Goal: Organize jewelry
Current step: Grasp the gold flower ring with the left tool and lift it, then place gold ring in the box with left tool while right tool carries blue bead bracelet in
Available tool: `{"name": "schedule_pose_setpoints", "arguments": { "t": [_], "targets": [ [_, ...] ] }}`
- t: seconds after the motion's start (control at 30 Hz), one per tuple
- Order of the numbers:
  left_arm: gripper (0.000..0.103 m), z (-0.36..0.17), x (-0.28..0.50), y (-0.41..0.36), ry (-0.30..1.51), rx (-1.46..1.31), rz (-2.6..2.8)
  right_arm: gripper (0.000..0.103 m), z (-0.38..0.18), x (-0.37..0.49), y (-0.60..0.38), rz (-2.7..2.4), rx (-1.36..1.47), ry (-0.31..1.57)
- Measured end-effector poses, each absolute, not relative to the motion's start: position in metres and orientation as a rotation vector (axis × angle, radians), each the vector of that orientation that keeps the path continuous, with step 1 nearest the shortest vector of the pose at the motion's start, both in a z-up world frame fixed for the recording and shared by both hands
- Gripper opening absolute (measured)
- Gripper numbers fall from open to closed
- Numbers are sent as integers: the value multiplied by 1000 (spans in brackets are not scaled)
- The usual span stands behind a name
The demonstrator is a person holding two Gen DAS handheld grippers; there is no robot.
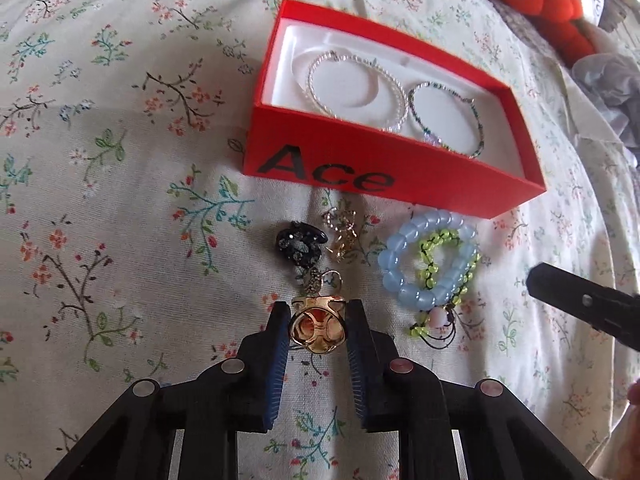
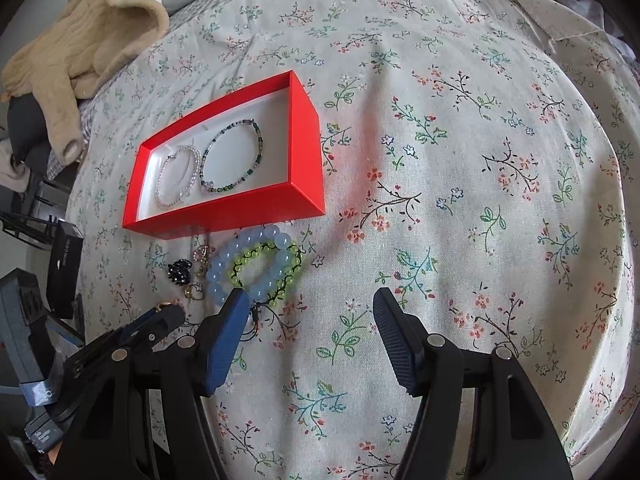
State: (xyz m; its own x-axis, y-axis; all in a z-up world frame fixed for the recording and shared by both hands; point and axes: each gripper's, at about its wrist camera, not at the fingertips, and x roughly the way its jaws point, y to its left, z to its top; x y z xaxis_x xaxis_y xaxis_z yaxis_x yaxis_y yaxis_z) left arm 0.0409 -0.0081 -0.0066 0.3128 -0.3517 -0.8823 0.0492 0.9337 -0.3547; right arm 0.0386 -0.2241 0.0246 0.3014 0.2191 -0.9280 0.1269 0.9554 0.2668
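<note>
My left gripper (image 1: 318, 322) is shut on a chunky gold ring (image 1: 318, 330), its blue pads pressed against both sides just above the floral cloth. Past it lie a black sparkly piece (image 1: 300, 246), a small gold chain piece (image 1: 342, 236), and a pale blue bead bracelet (image 1: 400, 276) tangled with a yellow-green beaded one (image 1: 436, 256). The open red box (image 1: 384, 184) holds a clear bead bracelet (image 1: 352, 92) and a dark green bead bracelet (image 1: 446, 118). My right gripper (image 2: 311, 294) is open over bare cloth, right of the blue bracelet (image 2: 256, 264).
The floral sheet (image 2: 460, 160) covers a soft, rounded surface. An orange plush (image 1: 548, 4) and grey fabric (image 1: 612, 92) lie beyond the box. A beige knit garment (image 2: 80, 40) sits at the far left, with a black carton (image 2: 64, 268) off the sheet's left edge.
</note>
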Motion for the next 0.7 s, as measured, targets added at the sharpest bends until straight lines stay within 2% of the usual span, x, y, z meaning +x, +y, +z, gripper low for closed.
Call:
{"name": "schedule_pose_setpoints", "arguments": {
  "t": [0.13, 0.2, 0.23, 0.37, 0.7],
  "targets": [
    [22, 2, 37, 8, 1212, -304, -269, 66, 23, 48, -221, 69, 315, 1244],
    [22, 4, 35, 15, 1210, -312, -268, 54, 22, 54, -217, 77, 305, 1229],
    [22, 5, 34, 17, 1210, -314, -267, 42, 21, 57, -215, 80, 300, 1229],
    [22, 4, 32, 26, 1218, -317, -263, 31, 13, 67, -207, 97, 295, 1246],
    [22, 2, 29, 37, 1226, -312, -251, 21, -1, 82, -192, 86, 242, 1263]
  ]
}}
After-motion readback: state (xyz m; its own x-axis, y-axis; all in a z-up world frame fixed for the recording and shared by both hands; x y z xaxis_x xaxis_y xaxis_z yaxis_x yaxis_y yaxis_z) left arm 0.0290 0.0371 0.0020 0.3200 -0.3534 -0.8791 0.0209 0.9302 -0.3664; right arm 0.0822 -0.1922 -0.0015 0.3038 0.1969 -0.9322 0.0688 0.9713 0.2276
